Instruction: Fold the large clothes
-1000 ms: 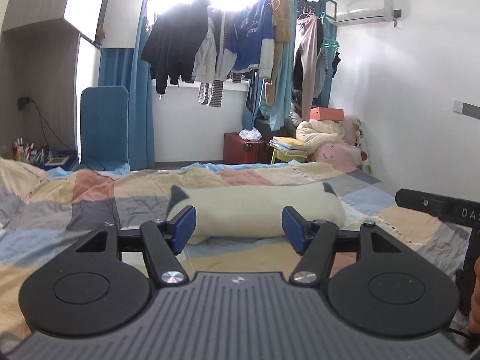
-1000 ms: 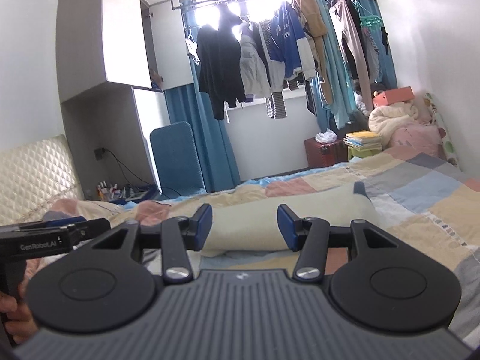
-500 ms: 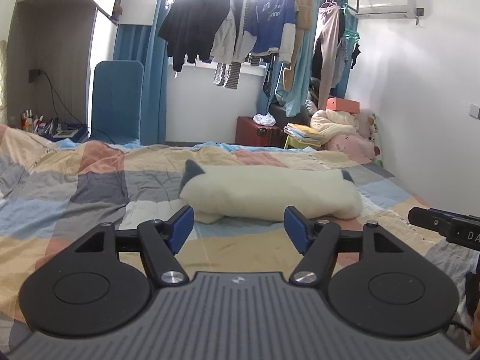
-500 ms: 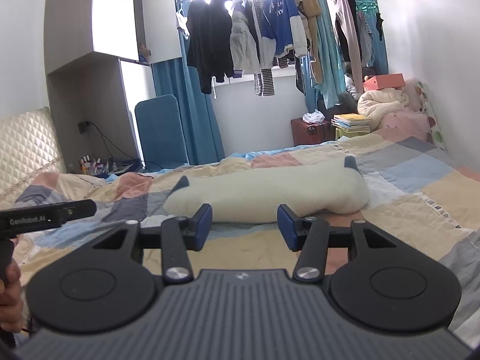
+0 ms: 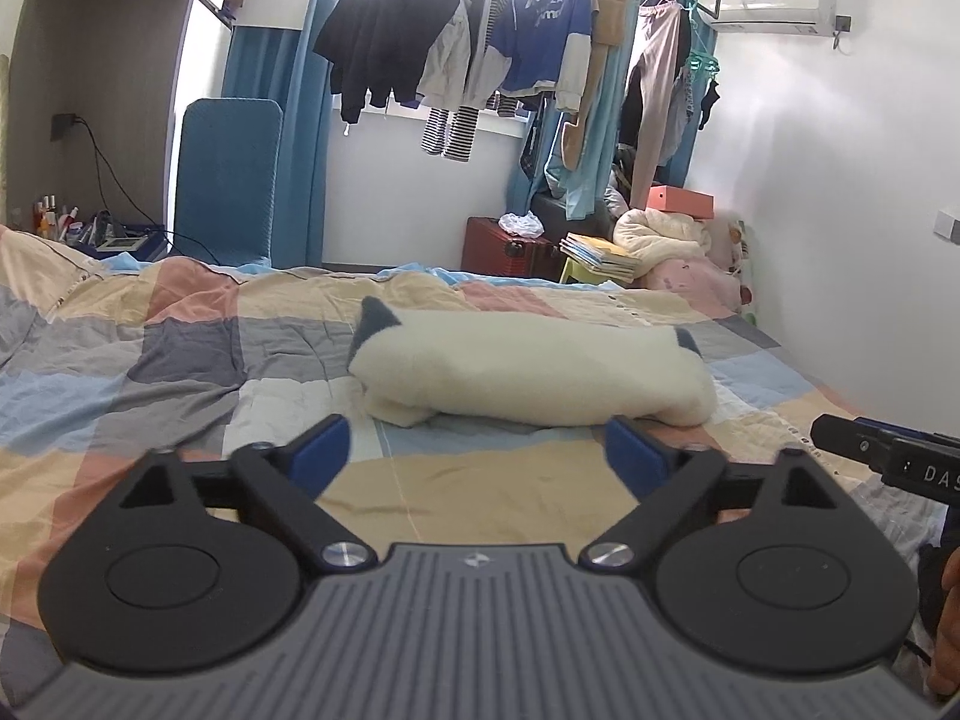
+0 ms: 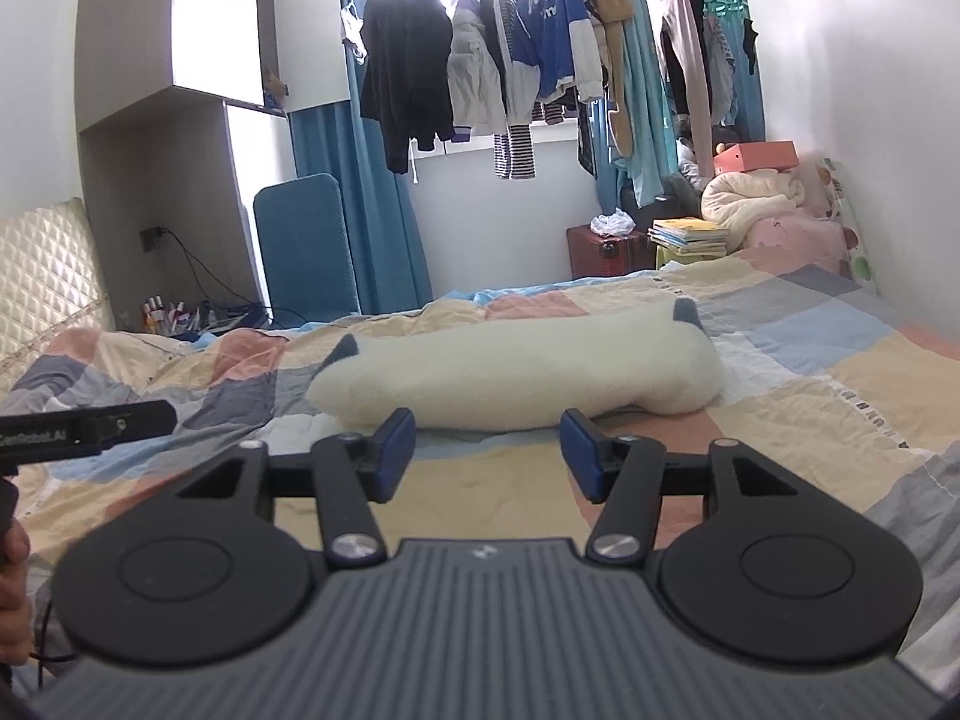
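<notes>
A cream fleece garment [image 5: 534, 369] with grey corners lies folded into a long roll across the checked bedspread [image 5: 180, 360]. My left gripper [image 5: 477, 450] hovers just short of its near edge, jaws opening wide, nothing between the blue pads. In the right wrist view the same garment [image 6: 516, 372] lies ahead of my right gripper [image 6: 487, 447], whose jaws are opening a little, about half apart and empty. Each gripper's black body shows at the side of the other view, the right gripper [image 5: 888, 459] and the left gripper [image 6: 78, 423].
Clothes hang on a rail [image 5: 480, 42] at the window beyond the bed. A blue padded board [image 5: 228, 180], a red case [image 5: 504, 246], stacked books [image 5: 600, 249] and bundled bedding [image 5: 666, 234] stand along the far wall. A padded headboard [image 6: 42, 270] is at the left.
Both grippers have sunk and tipped down towards the bed, so the garment sits higher in view. The left jaws have spread much wider; the right jaws are barely wider.
</notes>
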Demonstrator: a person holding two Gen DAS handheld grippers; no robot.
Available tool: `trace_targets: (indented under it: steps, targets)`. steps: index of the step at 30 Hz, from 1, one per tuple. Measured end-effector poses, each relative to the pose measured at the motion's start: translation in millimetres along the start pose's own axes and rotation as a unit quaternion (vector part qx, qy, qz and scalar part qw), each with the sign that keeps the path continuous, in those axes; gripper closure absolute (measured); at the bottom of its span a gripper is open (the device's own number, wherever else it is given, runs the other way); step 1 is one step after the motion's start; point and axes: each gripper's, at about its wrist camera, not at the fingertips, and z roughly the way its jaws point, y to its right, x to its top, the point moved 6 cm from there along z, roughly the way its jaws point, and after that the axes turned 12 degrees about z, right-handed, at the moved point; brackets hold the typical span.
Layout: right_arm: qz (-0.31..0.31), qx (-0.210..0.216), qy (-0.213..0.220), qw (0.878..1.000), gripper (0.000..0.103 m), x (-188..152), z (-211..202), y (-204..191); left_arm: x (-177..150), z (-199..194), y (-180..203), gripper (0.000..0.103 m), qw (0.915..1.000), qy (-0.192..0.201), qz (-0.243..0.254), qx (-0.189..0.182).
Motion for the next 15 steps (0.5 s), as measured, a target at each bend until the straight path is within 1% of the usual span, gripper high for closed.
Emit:
trace_targets:
  steps: [1,2,4,5,8,15]
  targets:
    - [0.000,-0.002,0.000,1.000,0.046,0.8,0.0,0.7,0.3,-0.3,0.1,0.003,1.0000,0.000,0.000,0.001]
    - [0.002,-0.004,0.000,1.000,0.043,1.4,0.0,1.8,0.7,-0.9,0.4,0.003,1.0000,0.000,-0.001,0.002]
    - [0.006,-0.007,0.004,1.000,0.029,3.1,-1.1,3.7,1.2,-1.0,0.0,0.001,1.0000,-0.001,-0.001,0.003]
    - [0.005,-0.010,0.010,1.000,0.018,3.1,-1.8,5.0,1.4,-2.0,0.5,0.001,1.0000,-0.001,-0.001,0.004]
    - [-0.001,-0.017,0.015,1.000,0.017,4.3,-3.7,5.7,1.8,-3.3,1.8,0.001,1.0000,-0.001,-0.002,0.002]
    - [-0.001,-0.030,0.002,1.000,0.016,2.6,0.1,6.3,1.6,-6.4,3.4,0.000,0.9999,-0.003,0.003,0.011]
